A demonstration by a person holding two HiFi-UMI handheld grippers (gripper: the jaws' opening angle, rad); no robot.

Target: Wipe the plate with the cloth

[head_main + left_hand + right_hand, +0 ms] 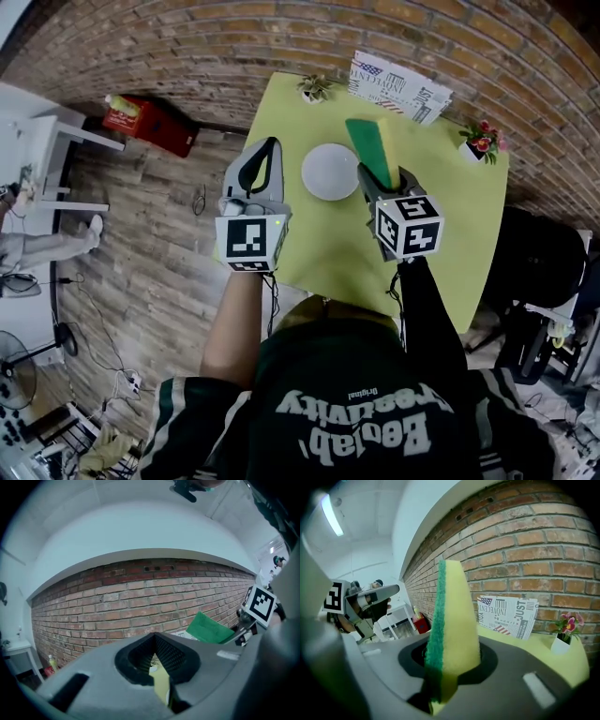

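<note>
Right gripper (382, 176) pinches one sponge (368, 141); left gripper (271, 143) closed; one plate (330, 172).

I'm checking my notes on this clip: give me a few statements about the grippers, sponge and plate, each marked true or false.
1. The right gripper holds a green and yellow sponge. True.
2. The sponge is pressed on the white plate. False: it is held clear of the plate, to its right in the head view.
3. The left gripper grips the plate. False: its fingers are shut on nothing; the plate lies on the table.
4. A newspaper stands at the table's far edge. True.
</note>
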